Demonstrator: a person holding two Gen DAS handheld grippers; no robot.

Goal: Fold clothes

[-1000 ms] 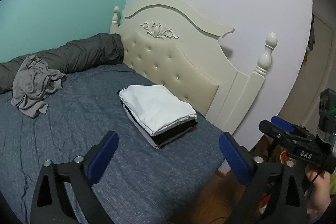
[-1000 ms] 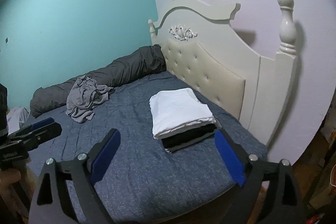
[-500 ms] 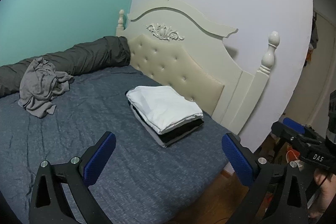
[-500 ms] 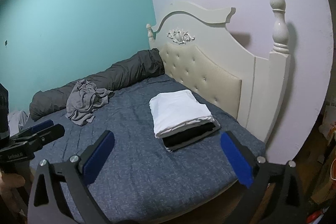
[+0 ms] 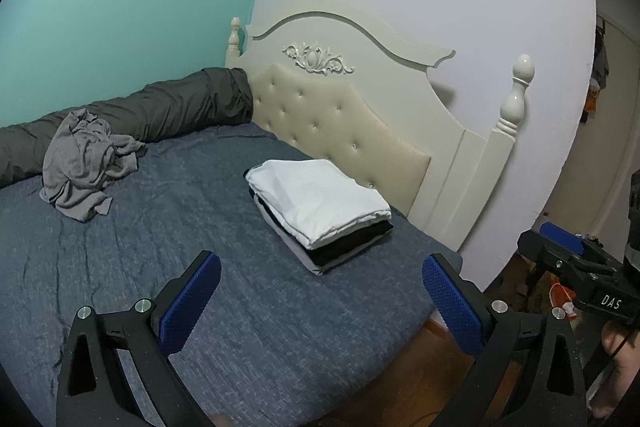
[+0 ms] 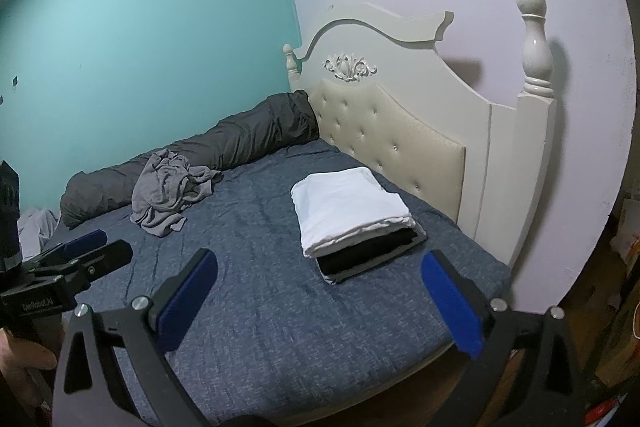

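The crumpled grey shirt [image 5: 86,163] lies at the far left of the bed [image 5: 248,327], against the dark bolster [image 5: 160,109] and well apart from the folded stack [image 5: 320,211] near the headboard [image 5: 344,123]. Both the left gripper [image 5: 320,303] and right gripper [image 6: 320,303] hang over the near edge, jaws wide and empty. Next, I judge, reach left, pinch the shirt's shoulders and spread it flat on open sheet. Only the right view shows pale cloth [image 6: 36,231] beyond the bolster's end.

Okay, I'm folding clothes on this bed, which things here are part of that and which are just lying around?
Part of the job:
- crumpled grey garment, unfolded
- folded stack, white piece on top
- left gripper and right gripper, both open and empty

Just lying about:
- dark rolled bedding along the teal wall
- headboard
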